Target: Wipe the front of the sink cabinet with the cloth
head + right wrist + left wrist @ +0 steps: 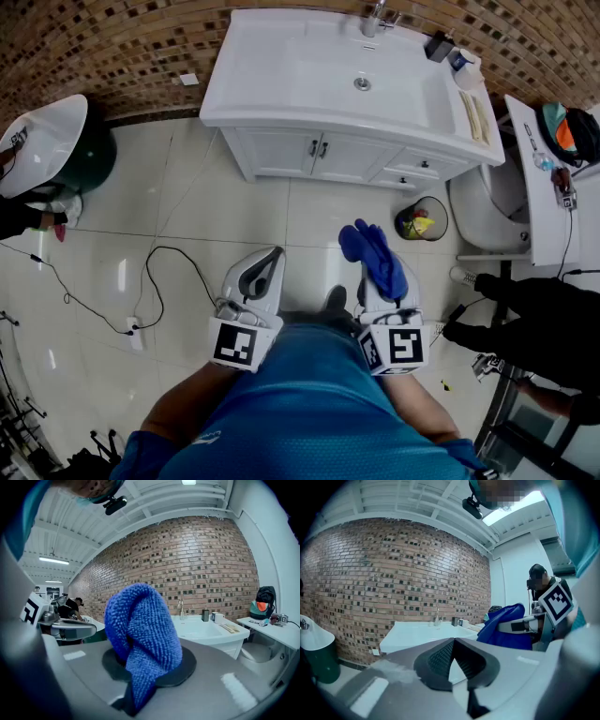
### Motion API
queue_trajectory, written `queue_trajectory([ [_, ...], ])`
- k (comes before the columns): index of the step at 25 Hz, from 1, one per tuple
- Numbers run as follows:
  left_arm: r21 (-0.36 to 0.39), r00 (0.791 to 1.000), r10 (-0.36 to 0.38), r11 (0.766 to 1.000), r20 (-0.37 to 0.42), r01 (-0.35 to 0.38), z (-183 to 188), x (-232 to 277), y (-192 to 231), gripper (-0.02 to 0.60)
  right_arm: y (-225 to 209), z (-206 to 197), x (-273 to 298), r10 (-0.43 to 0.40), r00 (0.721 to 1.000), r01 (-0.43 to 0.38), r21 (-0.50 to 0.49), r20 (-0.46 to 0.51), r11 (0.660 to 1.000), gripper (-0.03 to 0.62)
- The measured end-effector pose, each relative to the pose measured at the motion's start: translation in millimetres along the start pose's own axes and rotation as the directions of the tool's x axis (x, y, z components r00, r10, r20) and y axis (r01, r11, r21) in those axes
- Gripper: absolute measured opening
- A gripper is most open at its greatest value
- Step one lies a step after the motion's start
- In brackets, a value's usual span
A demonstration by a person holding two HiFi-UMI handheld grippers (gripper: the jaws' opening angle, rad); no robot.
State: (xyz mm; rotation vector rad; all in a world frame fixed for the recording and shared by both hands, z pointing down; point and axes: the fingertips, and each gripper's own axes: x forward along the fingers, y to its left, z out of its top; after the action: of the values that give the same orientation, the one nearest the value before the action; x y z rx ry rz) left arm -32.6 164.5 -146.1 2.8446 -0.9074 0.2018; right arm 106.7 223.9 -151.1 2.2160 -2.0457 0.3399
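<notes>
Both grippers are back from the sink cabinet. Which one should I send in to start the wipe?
Right. The right gripper is shut on the blue cloth, which sticks out past its jaws toward the cabinet front. The left gripper is shut and empty. Both stand about level, so distance favours neither.

Left tool (272, 255) empty, jaws together; right tool (380, 281) beside it, jaws tight on cloth (373, 248).
</notes>
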Motion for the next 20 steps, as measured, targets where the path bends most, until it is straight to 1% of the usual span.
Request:
queue_trajectory([
  [8,0.001,1.000,0.009,1.000,0.011,-0.009,-1.4,-20.1,37.2,0.002,22.0,-3.3,10.4,-0.042,0.999,0.043,0.027,-0.011,0.999,0.066],
  [12,-0.004,1.000,-0.002,1.000,0.022,0.003,0.9,-30.5,58.8,0.002,37.0,-8.9,21.7,-0.065,0.997,0.067,0.043,-0.051,0.997,0.066],
  [15,-0.025,1.000,-0.007,1.000,0.029,0.008,1.4,-37.7,71.0,0.002,43.8,-14.5,26.3,-0.093,0.992,0.097,0.043,-0.080,0.994,0.067],
  [20,-0.057,1.000,-0.001,0.998,0.029,0.003,-2.8,-33.2,86.3,0.002,36.8,-17.6,33.8,-0.134,0.988,0.139,0.051,-0.081,0.989,0.071],
])
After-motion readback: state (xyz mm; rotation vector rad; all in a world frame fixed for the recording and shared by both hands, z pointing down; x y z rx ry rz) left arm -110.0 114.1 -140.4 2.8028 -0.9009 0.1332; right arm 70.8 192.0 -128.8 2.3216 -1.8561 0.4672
